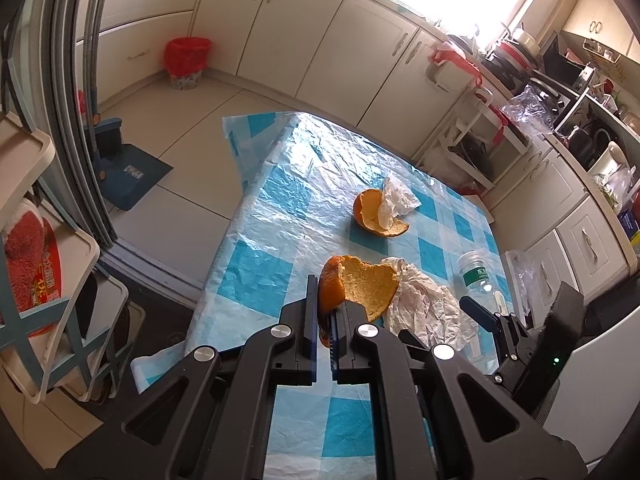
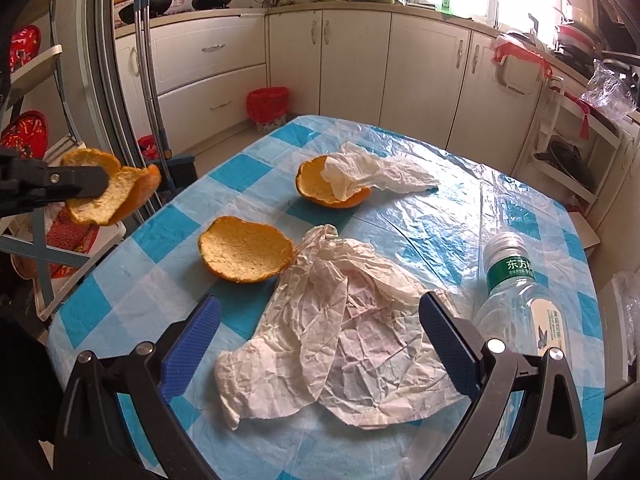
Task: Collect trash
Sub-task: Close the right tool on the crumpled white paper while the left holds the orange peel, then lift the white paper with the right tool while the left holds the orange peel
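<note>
My left gripper [image 1: 325,304] is shut on a piece of orange peel [image 1: 360,286] and holds it above the table; it also shows at the left of the right wrist view [image 2: 110,196]. My right gripper [image 2: 320,336] is open, its blue pads on either side of a large crumpled tissue [image 2: 340,344], just above it. A second peel half [image 2: 244,254] lies beside that tissue. A third peel [image 2: 332,188] with a smaller tissue [image 2: 376,174] in it lies farther back. An empty plastic bottle [image 2: 520,300] lies at the right.
The table [image 2: 440,224] has a blue-checked plastic cover. A red-lined trash bin [image 1: 187,62] stands on the floor by the cabinets; it also shows in the right wrist view [image 2: 267,108]. A dustpan [image 1: 132,172] lies on the floor. A shelf rack [image 1: 44,272] stands left of the table.
</note>
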Demonstrator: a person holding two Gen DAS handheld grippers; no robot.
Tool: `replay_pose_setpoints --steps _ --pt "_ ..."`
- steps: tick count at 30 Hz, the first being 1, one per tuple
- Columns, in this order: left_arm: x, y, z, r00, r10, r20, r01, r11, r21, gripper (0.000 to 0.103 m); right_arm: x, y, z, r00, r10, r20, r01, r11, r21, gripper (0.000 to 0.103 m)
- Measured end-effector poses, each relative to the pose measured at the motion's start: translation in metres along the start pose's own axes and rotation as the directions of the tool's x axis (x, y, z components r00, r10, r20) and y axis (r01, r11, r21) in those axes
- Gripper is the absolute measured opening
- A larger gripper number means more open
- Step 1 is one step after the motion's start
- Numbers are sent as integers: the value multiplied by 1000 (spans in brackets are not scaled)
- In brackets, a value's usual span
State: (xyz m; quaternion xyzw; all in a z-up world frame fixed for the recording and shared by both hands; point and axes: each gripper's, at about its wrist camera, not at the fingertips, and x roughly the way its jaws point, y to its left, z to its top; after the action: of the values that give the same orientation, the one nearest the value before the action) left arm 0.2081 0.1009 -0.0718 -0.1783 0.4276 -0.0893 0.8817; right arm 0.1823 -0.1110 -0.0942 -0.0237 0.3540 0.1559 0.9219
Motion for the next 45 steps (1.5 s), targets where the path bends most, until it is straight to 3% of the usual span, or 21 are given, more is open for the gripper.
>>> replay_pose_setpoints --steps 10,18,20,24,28,29,32,45 --pt "3 -5 1 1000 -3 -9 3 1000 12 4 24 -14 9 997 -39 -63 38 999 -4 95" --pt "4 -8 0 1000 -1 -12 2 1000 17 4 27 1 6 996 16 -93 -22 997 -69 93" --pt "4 -7 0 1000 2 -14 -2 1000 15 4 32 0 5 992 37 -121 -45 997 -63 76" --pt "4 -5 0 1000 2 -16 -2 1000 7 4 33 -4 3 986 87 -141 -92 995 -30 55" --pt "3 -6 -1 1000 0 -13 0 1000 14 4 27 -3 -1 986 93 -135 -98 995 -30 20" --pt "3 -7 -1 1000 -1 -13 1 1000 15 4 25 -3 -2 987 86 -135 -91 995 -32 16" --pt "2 -10 -2 1000 -3 -14 3 1000 18 4 19 -7 -6 989 79 -129 -81 997 -14 11" --pt "0 -18 -5 1000 -6 -16 7 1000 30 4 -15 -16 -8 996 74 -53 -72 997 28 10"
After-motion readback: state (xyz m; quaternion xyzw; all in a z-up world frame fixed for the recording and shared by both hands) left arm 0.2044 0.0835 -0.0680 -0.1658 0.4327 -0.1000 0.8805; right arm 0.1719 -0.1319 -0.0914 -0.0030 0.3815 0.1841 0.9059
